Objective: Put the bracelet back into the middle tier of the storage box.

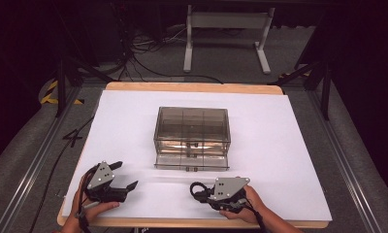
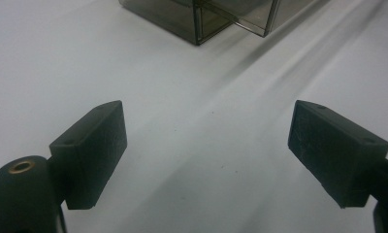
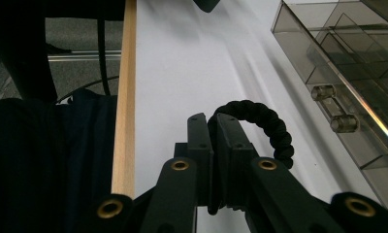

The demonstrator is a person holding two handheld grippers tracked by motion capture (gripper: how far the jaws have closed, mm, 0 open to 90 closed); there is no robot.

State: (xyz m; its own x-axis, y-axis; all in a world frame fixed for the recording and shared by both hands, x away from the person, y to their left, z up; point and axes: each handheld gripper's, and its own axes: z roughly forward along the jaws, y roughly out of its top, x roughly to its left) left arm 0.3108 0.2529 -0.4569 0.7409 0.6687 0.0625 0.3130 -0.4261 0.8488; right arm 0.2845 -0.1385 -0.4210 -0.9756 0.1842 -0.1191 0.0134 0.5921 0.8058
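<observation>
Landmark: the smoked clear drawer box [image 1: 192,138], which stands near the middle of the white-covered desk [image 1: 289,160].

Left gripper [image 1: 118,175]: near and to the left of the box, low over the desk, pointing toward the box's near left corner. Its fingers [image 2: 90,155] stand wide apart with nothing between them. Judgement: it is parked clear, ready to steady the box if required.

Drawer box: the bottom drawer [image 1: 192,162] projects slightly toward the person, its small clear knobs [image 3: 338,108] facing them. Judgement: the drawer is left ajar to receive something.

Right gripper [image 1: 196,190]: near and slightly to the right of the box front, pointing left along the desk. Its fingers [image 3: 198,141] are pressed together on a black braided hair tie [image 3: 267,127], whose loop curls out beyond the tips. The tie is therefore in the right gripper's hold, just in front of the open drawer. Judgement: pinching one strand keeps the loop hanging free for dropping into the drawer.

Markings: no brand, label or legible writing found on the box, grippers or desk.
</observation>
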